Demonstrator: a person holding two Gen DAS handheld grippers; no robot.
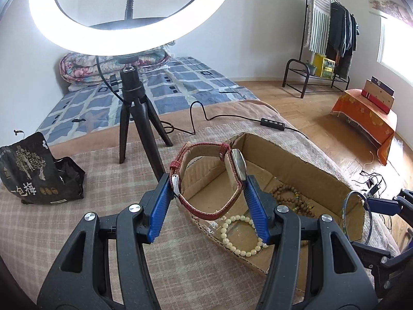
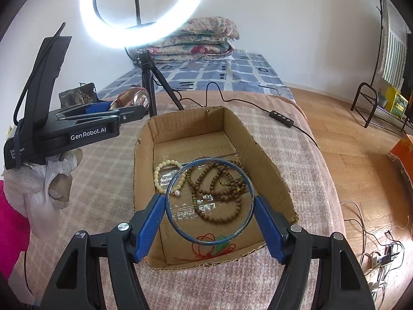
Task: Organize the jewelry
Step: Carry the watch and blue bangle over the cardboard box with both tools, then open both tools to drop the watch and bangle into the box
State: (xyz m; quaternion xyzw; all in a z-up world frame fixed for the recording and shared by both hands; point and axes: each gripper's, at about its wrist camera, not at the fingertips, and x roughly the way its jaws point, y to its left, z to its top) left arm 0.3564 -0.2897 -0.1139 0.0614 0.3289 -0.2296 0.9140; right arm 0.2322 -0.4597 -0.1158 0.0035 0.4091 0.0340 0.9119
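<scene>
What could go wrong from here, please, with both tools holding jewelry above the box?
1. The left tool grips the red watch only by its looped strap, near the cardboard box wall; released there, it might catch the rim or fall outside.
2. The right tool pinches the thin blue bangle at its edges; it could spring loose.
3. A dropped bangle might land on the brown beads and white bracelet and tangle.

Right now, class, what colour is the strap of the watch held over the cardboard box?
Red woven watch strap, clearest in the left wrist view.
</scene>
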